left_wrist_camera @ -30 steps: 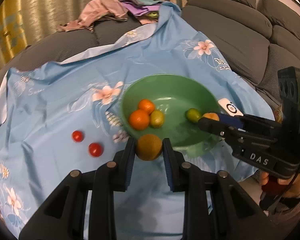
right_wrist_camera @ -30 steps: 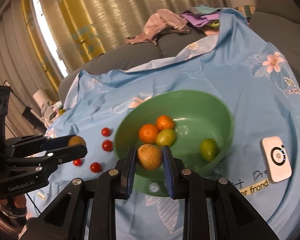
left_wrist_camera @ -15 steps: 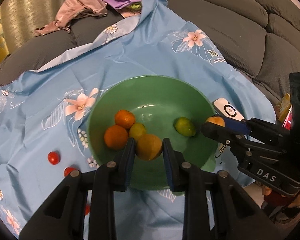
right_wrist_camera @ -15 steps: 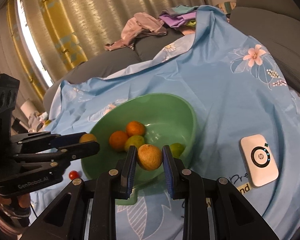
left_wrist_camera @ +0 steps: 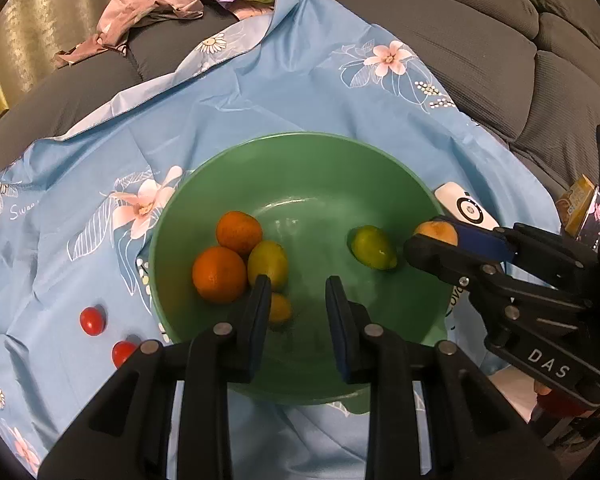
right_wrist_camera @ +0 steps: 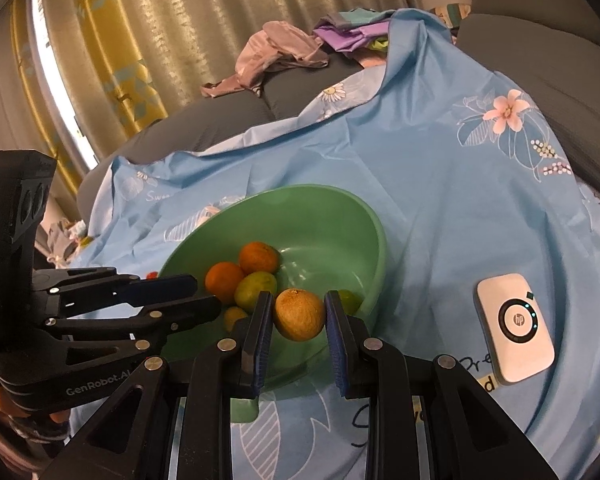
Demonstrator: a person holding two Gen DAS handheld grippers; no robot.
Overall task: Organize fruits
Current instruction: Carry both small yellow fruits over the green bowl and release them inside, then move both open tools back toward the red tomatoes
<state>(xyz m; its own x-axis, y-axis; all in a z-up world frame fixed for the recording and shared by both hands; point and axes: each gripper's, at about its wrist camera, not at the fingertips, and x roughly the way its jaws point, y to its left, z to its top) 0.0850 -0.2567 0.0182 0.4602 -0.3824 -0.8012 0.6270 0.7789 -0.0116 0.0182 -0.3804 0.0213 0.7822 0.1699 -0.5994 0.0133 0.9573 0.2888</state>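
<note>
The green bowl [left_wrist_camera: 300,148] holds two oranges [left_wrist_camera: 219,275], a yellow-green fruit [left_wrist_camera: 268,262], a green one [left_wrist_camera: 374,247] and a small yellow fruit [left_wrist_camera: 281,309]. Above the bowl's inside, the left hand-held gripper [left_wrist_camera: 298,282] is slightly parted and empty. Over its near rim, the right hand-held gripper [right_wrist_camera: 299,300] clamps a brownish fruit [right_wrist_camera: 299,314]. Two tomatoes [left_wrist_camera: 93,320] lie left of the bowl.

Black claws [left_wrist_camera: 298,300], blue pads [right_wrist_camera: 265,328], silver screws.
</note>
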